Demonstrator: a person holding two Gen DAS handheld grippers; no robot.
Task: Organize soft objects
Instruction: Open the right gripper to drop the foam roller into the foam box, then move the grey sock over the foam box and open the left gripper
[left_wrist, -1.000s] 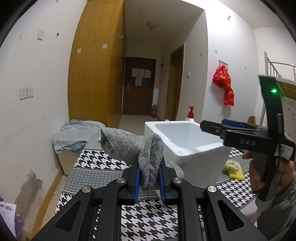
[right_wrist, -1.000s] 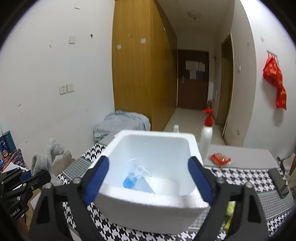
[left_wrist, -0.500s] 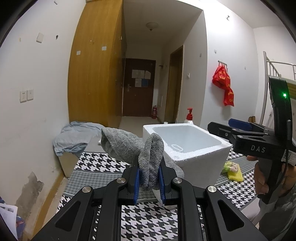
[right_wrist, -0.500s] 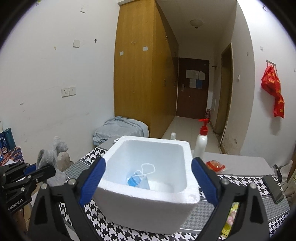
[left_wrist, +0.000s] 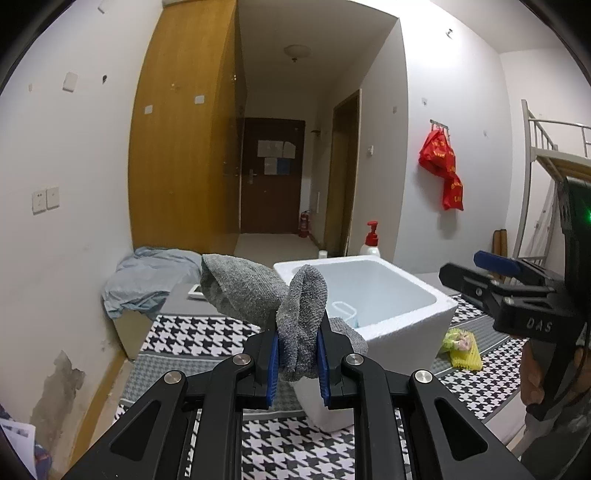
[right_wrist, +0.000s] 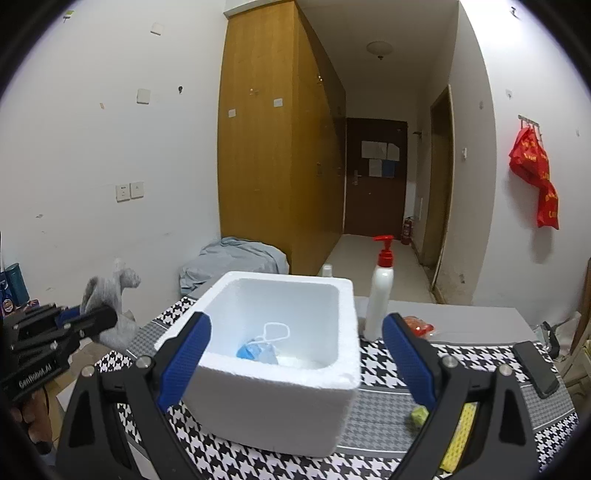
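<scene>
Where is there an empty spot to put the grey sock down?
Inside the foam box the floor to the right of the blue mask looks bare. On the table, the grey strip behind the phone and red packet is free. Beside the pump bottle it is crowded. The left gripper holds the grey sock.

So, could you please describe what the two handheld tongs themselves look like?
Both are matte black linkage frames with silver pivot screws and ribbed blue pads on the inner faces. The left tongs carry white "GenRobot.AI" lettering on the side, seen from the right wrist view. The right tongs show "DAS" embossed on the body and a green indicator light on the housing behind it. No cables show.
</scene>
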